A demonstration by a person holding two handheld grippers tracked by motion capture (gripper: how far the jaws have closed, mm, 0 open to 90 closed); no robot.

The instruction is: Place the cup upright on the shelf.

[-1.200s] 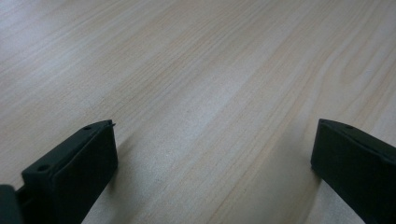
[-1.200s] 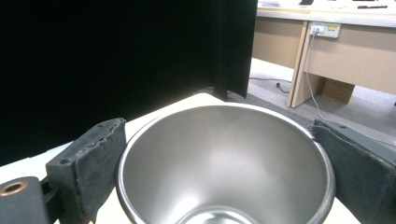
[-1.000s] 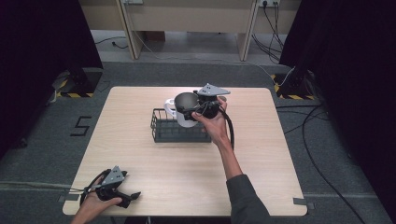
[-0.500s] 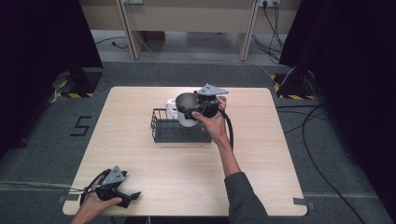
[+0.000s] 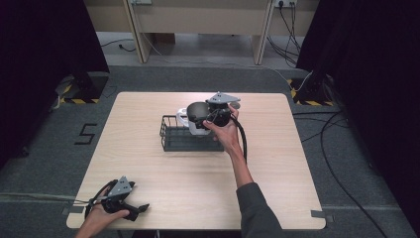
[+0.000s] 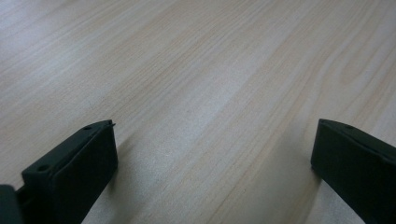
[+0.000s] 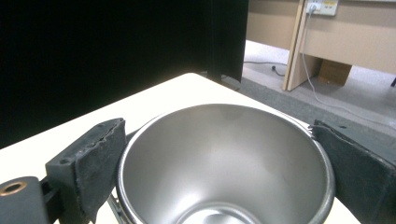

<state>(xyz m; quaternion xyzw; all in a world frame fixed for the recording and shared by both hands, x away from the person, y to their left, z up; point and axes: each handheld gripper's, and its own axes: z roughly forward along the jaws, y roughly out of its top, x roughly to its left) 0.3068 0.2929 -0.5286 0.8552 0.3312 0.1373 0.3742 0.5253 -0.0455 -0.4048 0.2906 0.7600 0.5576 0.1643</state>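
Cup point(image 7: 224, 163) is the thing in hand: a steel one, dark outside and bright inside, sitting between the right gripper's point(image 5: 210, 116) jaws, which press its rim from both sides. From above it hangs over the far right part of the black wire basket point(image 5: 173, 141) at mid-desk.

Nearest the person, the left gripper point(image 5: 131, 210) rests at the near left corner of the desk point(image 5: 277, 163), jaws spread wide over bare wood and holding nothing; it looks unmoved from a second ago.

Farther in, the right hand point(image 5: 225, 131) has barely shifted across the earlier views (a hair toward the basket at most), so I judge the cup is being lowered slowly or steadied above its slot, the placing not yet done.

Beyond the cup, a white object point(image 5: 182, 117) stands in the basket, mostly covered by cup and gripper; I cannot tell what it is. The cup's base and the basket's compartments beneath it are hidden, so whether it touches the wire is unclear.
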